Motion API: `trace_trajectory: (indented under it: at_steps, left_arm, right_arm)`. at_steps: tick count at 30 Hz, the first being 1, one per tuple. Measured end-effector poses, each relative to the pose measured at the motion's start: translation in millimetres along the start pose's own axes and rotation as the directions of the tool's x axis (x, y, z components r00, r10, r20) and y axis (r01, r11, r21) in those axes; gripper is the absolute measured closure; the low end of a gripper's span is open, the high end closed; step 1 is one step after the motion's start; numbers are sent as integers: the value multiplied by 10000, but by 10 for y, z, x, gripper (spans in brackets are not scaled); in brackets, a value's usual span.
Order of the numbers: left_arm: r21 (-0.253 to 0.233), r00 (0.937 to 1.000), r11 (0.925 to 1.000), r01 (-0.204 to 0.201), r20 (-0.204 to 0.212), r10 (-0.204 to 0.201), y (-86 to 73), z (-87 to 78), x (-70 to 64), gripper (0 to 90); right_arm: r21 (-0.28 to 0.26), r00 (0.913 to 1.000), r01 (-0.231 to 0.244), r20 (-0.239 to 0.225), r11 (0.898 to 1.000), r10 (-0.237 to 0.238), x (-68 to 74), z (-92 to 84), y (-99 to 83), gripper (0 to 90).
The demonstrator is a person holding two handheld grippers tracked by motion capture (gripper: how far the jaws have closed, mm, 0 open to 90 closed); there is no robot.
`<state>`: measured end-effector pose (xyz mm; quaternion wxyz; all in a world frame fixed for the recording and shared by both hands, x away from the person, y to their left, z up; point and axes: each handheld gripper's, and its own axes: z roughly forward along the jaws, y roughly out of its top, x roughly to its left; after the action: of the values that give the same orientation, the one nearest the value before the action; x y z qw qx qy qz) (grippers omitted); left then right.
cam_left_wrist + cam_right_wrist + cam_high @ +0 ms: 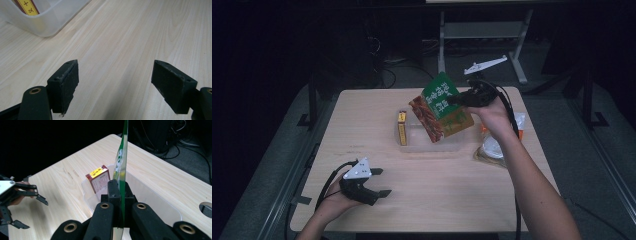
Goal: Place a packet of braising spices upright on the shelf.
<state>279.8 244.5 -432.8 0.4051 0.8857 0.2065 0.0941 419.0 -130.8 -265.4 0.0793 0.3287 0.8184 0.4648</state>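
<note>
- The right gripper (pixel 460 98) has its jaws clamped flat on one edge of a snack packet (pixel 441 107); in the right gripper view the packet (pixel 121 165) stands edge-on between them, thin as a card.
- It's hanging in the air right over a clear plastic tub (pixel 412 142) in the middle of the table (pixel 377 115), so my guess is the step is dropping it in there.
- To do it well I'd lower it until the bottom corner is inside the walls before letting go; it's tilted now, so a high release could let it slide over the rim.
- Also watch the small red and yellow box (pixel 402 128) standing at the tub's left end, and aim for the free side.
- The packet itself: green top with white lettering, a reddish food picture lower down, flat and floppy-looking.
- The left gripper (pixel 377 182) sits near the front left of the table, jaws wide apart with nothing between them, just bare wood.
- More packets (pixel 494 147) lie beside the tub on the right, too blurry to identify.
</note>
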Motion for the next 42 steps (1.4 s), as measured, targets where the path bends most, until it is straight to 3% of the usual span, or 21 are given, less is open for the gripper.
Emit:
trace_trajectory:
  at_steps: [14, 20, 42]
  left_arm:
    - [107, 9998, 9998, -196, 0, 196, 6, 21, -5, 216]
    - [114, 9997, 9997, -223, 56, 223, 6, 28, -9, 216]
    - [166, 9995, 9995, -270, 163, 267, 2, 45, -16, 215]
  right_arm:
    - [1052, 9965, -124, 834, 9944, 36, 41, 306, 102, 900]
    - [1205, 9945, -306, 1036, 9922, 180, 28, 398, 124, 900]
    - [1514, 9934, -496, 1096, 9872, 331, 20, 562, 186, 890]
